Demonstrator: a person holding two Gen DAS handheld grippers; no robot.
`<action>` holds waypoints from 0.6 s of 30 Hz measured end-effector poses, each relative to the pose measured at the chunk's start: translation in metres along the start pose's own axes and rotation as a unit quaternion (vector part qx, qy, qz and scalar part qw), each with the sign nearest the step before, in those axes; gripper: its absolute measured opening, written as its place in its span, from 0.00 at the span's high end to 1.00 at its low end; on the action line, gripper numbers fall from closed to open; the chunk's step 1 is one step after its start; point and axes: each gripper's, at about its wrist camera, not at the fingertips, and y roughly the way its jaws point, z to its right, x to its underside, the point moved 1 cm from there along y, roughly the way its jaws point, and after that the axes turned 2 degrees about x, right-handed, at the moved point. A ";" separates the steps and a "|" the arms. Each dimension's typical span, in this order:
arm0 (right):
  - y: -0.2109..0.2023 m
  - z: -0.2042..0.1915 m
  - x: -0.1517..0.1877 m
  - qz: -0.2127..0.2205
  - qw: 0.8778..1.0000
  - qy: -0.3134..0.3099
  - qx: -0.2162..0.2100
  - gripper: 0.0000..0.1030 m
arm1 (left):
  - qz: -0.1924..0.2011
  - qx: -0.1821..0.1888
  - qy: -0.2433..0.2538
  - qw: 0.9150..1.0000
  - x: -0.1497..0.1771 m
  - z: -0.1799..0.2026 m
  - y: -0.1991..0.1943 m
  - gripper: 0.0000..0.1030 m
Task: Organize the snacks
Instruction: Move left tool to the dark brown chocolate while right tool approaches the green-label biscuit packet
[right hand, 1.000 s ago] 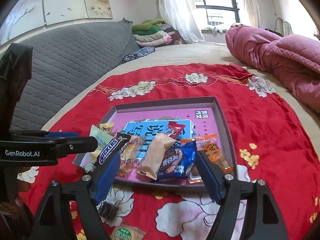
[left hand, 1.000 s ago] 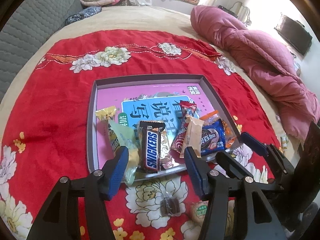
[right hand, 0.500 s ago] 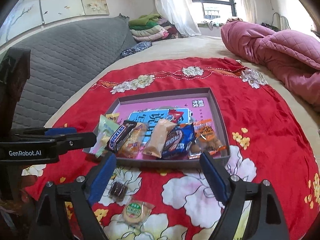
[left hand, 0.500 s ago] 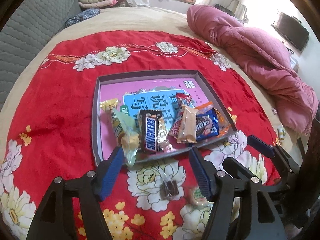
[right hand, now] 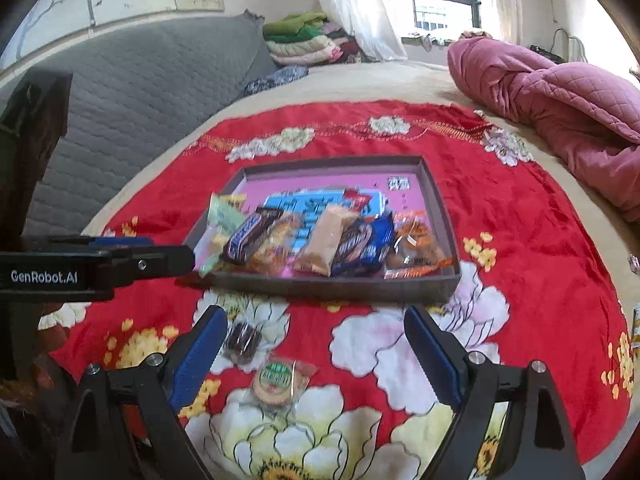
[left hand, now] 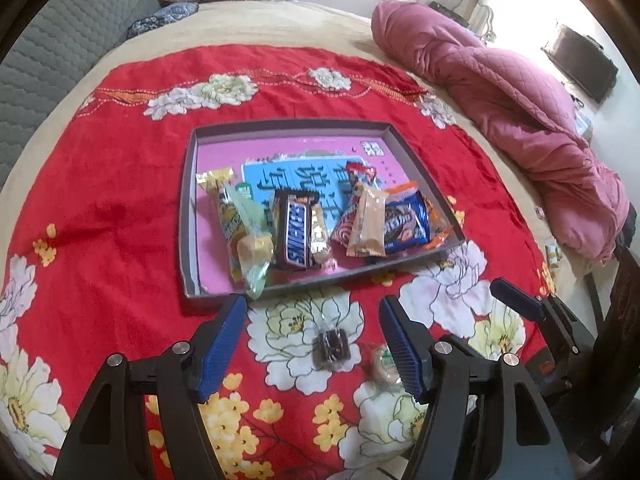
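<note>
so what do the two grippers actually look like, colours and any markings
Both are the same build: the left gripper and the right gripper each have two black angular plastic fingers with silver screw heads at the joints, tipped by blue ribbed pads. In the right wrist view the left gripper's black body carries white "GenRobot.AI" lettering. No cables, hands or sleeves are clearly visible.

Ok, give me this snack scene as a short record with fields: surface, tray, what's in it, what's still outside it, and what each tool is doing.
surface: red floral cloth on a bed
tray: shallow grey tray, pink base, on the cloth
in tray: Snickers bar, blue cookie pack, tan bar, several other wrapped snacks
outside tray: dark chocolate and round biscuit, both on the cloth in front of the tray
left tool: open, empty, above the chocolate
right tool: open, empty, above the biscuit
</note>
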 end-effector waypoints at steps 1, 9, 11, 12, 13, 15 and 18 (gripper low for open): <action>0.001 -0.001 0.002 -0.007 1.000 -0.002 0.000 0.13 | -0.003 0.000 -0.001 1.000 0.001 0.000 0.002 0.32; 0.019 -0.011 0.020 -0.064 0.998 -0.015 0.008 0.13 | -0.039 0.004 -0.012 0.999 0.015 -0.005 0.021 0.32; 0.024 -0.013 0.024 -0.074 0.997 -0.019 0.014 0.13 | -0.042 -0.001 -0.010 0.999 0.017 -0.005 0.024 0.32; 0.027 -0.015 0.025 -0.079 0.997 -0.021 0.016 0.13 | -0.043 -0.002 -0.010 0.999 0.017 -0.006 0.025 0.32; 0.029 -0.016 0.026 -0.083 0.996 -0.021 0.017 0.13 | -0.046 -0.002 -0.011 0.999 0.019 -0.006 0.028 0.32; 0.033 -0.017 0.028 -0.089 0.996 -0.019 0.019 0.13 | -0.052 -0.003 -0.012 0.999 0.021 -0.008 0.032 0.32; 0.041 -0.019 0.030 -0.102 0.995 -0.011 0.016 0.13 | -0.064 0.001 -0.019 0.998 0.024 -0.010 0.039 0.32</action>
